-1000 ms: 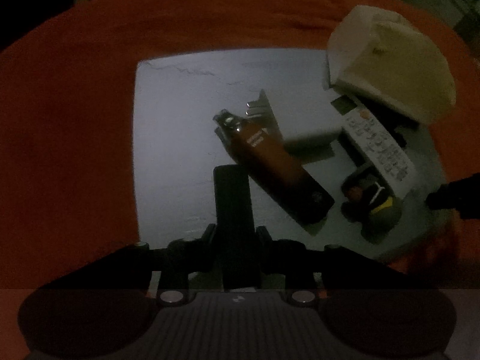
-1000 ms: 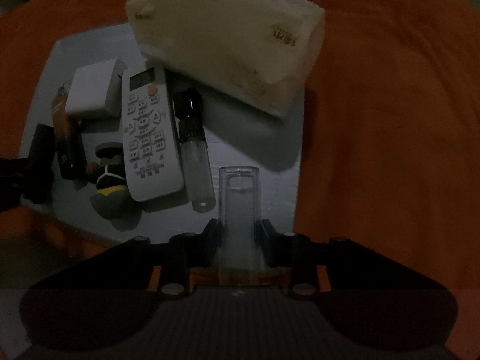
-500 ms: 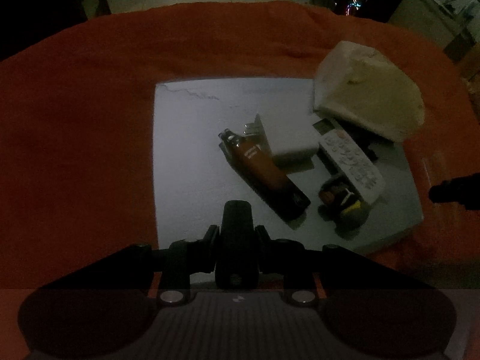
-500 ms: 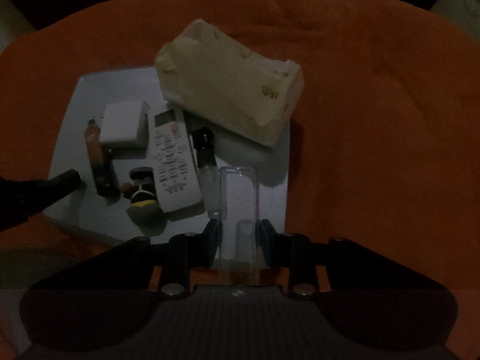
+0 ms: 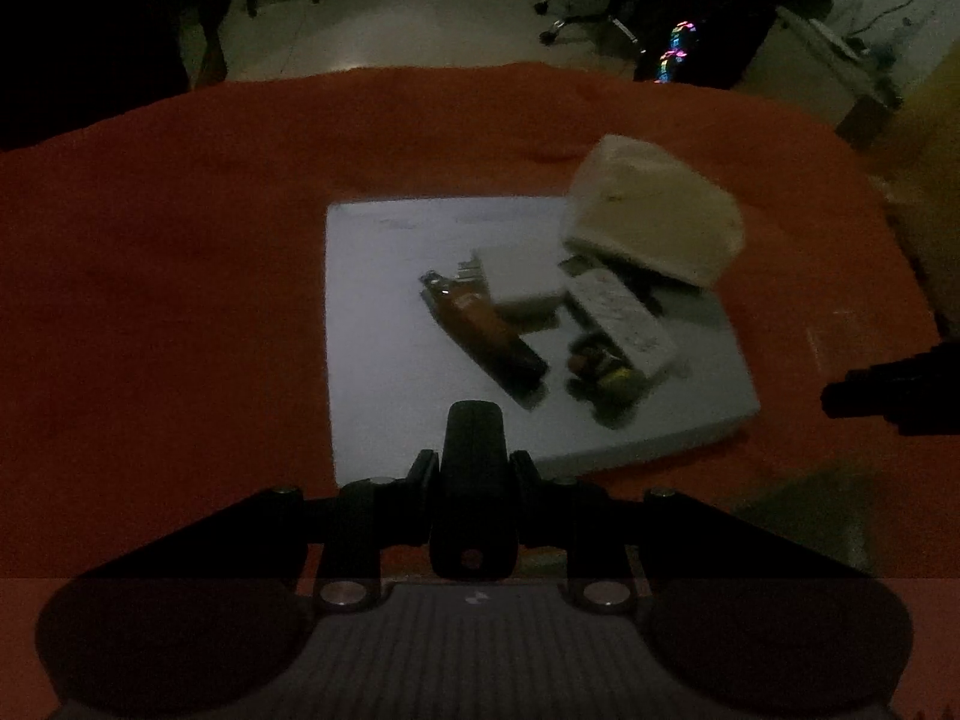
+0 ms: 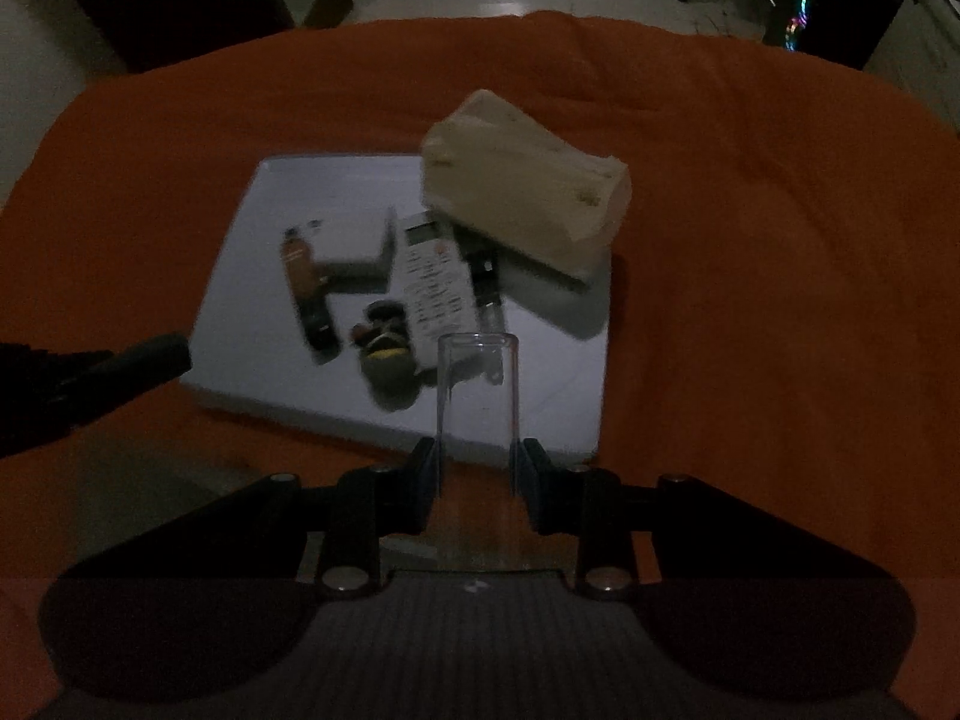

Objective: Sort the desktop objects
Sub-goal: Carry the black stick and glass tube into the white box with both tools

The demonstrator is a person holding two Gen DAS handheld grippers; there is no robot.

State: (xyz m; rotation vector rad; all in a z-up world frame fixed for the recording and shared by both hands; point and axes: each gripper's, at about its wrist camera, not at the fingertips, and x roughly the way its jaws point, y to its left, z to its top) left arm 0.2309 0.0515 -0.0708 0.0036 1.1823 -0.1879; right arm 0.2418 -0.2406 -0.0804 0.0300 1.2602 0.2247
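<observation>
- The left gripper (image 5: 473,468) is clamped on a dark rounded piece (image 5: 473,450), maybe a cap, that stands up between its pads; I cannot tell more in this dim light.
- The right gripper (image 6: 477,468) squeezes a clear plastic tube (image 6: 477,396), upright and open-topped, probably so it comes away cleanly from the pile.
- Both grippers hang above the near edge of the white board (image 5: 384,312), clear of everything on it.
- On the board lie a brown bottle (image 5: 486,330), a white adapter (image 5: 519,276), a remote control (image 6: 435,282) and a small toy figure (image 6: 387,354), packed close together, likely gathered there for sorting.
- A tissue pack (image 6: 522,204) overlaps the board's far right corner.
- The orange cloth (image 5: 180,270) around the board looks like free room for setting things down.
</observation>
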